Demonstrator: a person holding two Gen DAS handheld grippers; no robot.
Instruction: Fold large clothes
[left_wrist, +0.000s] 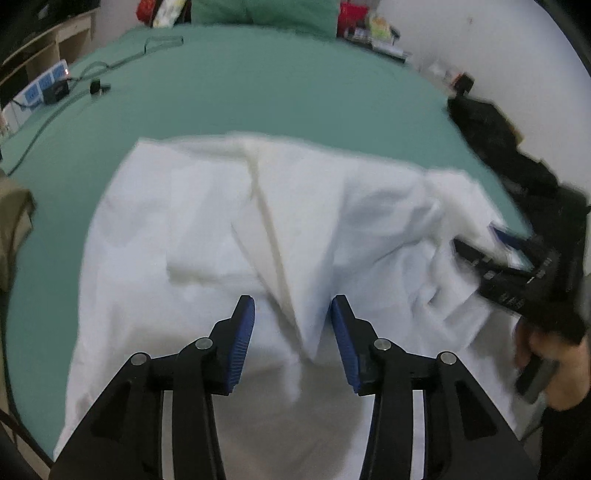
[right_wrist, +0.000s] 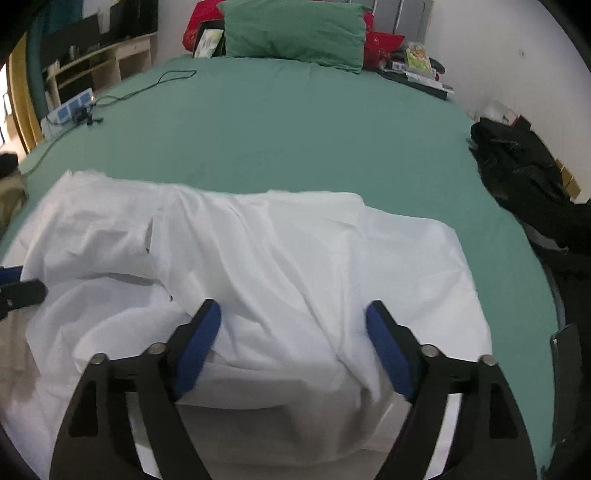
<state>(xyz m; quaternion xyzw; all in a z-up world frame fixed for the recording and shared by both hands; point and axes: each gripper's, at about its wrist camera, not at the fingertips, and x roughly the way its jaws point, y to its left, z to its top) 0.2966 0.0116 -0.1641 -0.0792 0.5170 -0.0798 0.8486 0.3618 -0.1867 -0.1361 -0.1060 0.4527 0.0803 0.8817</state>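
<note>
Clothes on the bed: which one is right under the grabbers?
The white garment, spread on the green bed beneath both open grippers, left and right. The black clothes lie off at the bed's edge.

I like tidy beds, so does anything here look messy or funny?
The white garment lies rumpled on the green bed, full of wrinkles, not yet folded flat. A cable trails across the sheet near the far left, and a black heap sits at the right edge. Both grippers are open.
</note>
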